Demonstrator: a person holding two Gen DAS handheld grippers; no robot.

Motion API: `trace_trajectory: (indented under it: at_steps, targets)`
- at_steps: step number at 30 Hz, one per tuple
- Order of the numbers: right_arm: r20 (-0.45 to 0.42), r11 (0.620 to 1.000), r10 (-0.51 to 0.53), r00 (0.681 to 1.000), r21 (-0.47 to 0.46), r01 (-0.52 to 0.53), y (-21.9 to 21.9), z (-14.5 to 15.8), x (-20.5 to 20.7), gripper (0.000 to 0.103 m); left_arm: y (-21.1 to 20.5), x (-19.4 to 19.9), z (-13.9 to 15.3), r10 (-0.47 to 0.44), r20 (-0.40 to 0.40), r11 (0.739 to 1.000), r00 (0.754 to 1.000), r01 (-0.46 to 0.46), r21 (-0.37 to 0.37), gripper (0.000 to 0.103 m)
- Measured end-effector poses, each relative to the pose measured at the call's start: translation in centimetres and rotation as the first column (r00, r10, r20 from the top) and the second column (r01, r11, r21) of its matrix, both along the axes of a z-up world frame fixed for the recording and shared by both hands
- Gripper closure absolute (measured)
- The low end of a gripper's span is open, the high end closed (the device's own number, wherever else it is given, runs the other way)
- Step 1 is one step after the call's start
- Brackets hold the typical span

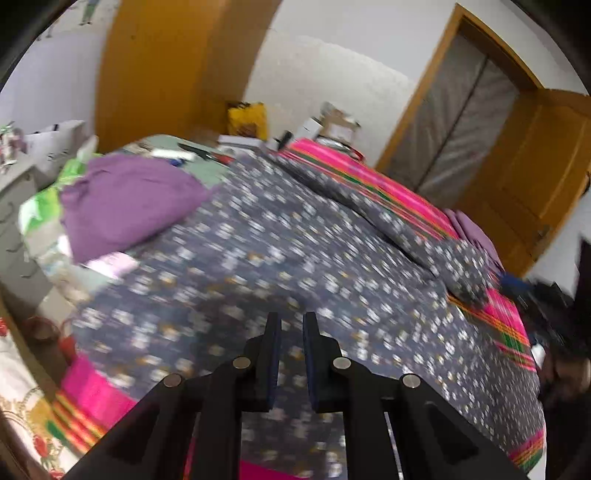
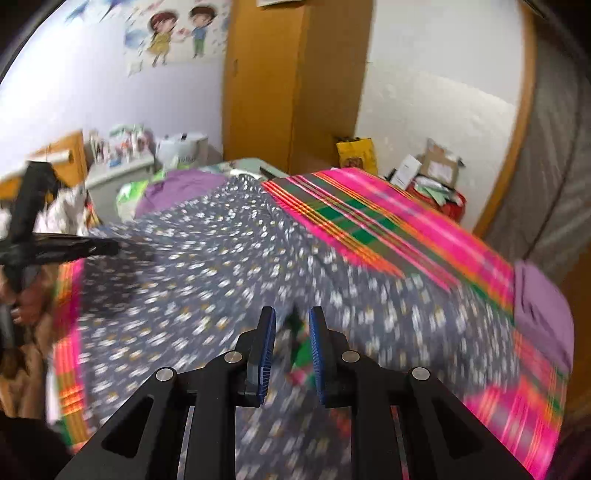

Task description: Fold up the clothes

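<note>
A: Start with the left wrist view. Where is the garment?

B: The grey flowered dress (image 1: pixel 280 266) lies spread over the pink striped blanket (image 1: pixel 388 184) on the bed. One sleeve (image 1: pixel 402 229) runs toward the right edge, over the stripes. The left gripper (image 1: pixel 291 332) hangs just above the cloth, its jaws a narrow gap apart with nothing between them.

A: Anything else on the bed?

B: A purple cloth (image 1: pixel 125 203) is bunched at the left, touching the dress. A yellow bag (image 1: pixel 247 118) stands by the wall beyond the bed. It carries print, but blur makes it unreadable.

A: And the right wrist view?

B: The same dress (image 2: pixel 229 266) covers the left and middle of the blanket (image 2: pixel 399 221). The right gripper (image 2: pixel 292 332) is over its near part, jaws parted, blue pads (image 2: pixel 266 350) showing, gripping nothing. A folded purple cloth (image 2: pixel 543 306) sits at the blanket's right edge. The left gripper (image 2: pixel 55 247) appears at the far left; from here I cannot tell its jaws. A cartoon sticker (image 2: pixel 177 33) of two children is on the wall. No writing is legible anywhere.
</note>
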State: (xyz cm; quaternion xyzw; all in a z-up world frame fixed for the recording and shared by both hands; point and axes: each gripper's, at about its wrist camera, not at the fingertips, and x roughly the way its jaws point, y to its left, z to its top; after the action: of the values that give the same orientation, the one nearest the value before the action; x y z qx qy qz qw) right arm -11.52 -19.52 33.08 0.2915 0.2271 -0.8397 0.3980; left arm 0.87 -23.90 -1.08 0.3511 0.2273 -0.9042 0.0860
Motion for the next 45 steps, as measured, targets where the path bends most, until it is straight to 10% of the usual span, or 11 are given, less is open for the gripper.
trace_trajectory:
  at_steps: [10, 12, 23, 33, 39, 45]
  targets:
    - [0.149, 0.987, 0.049, 0.988, 0.143, -0.071, -4.8, -5.2, -8.1, 0.084, 3.0, -1.2, -1.2, -0.110, 0.012, 0.993, 0.994, 0.110, 0.034, 0.092]
    - [0.146, 0.992, 0.055, 0.988, 0.105, -0.071, -4.5, -4.7, -8.6, 0.101, 3.3, -1.5, -1.2, -0.122, 0.010, 0.992, 0.992, 0.122, 0.029, 0.092]
    - [-0.025, 0.991, -0.110, 0.994, 0.075, 0.112, -6.0, 0.3, -17.7, 0.101, 4.0, -3.0, -2.7, -0.158, 0.030, 0.987, 0.987, 0.157, 0.037, 0.092]
    - [0.047, 0.959, -0.178, 0.983, 0.231, 0.162, -9.1, -4.9, -23.8, 0.095, 4.1, -3.1, -2.8, -0.162, 0.031, 0.986, 0.986, 0.161, 0.031, 0.092]
    - [0.135, 0.978, -0.205, 0.970, -0.024, 0.210, -2.4, 0.1, -22.8, 0.070, 4.4, -3.2, -2.4, -0.159, 0.041, 0.987, 0.986, 0.159, 0.025, 0.092]
    - [0.110, 0.952, -0.274, 0.956, -0.112, 0.285, 7.1, 3.0, -19.6, 0.066, 6.2, -3.2, -1.4, -0.195, 0.020, 0.981, 0.981, 0.194, 0.015, 0.092]
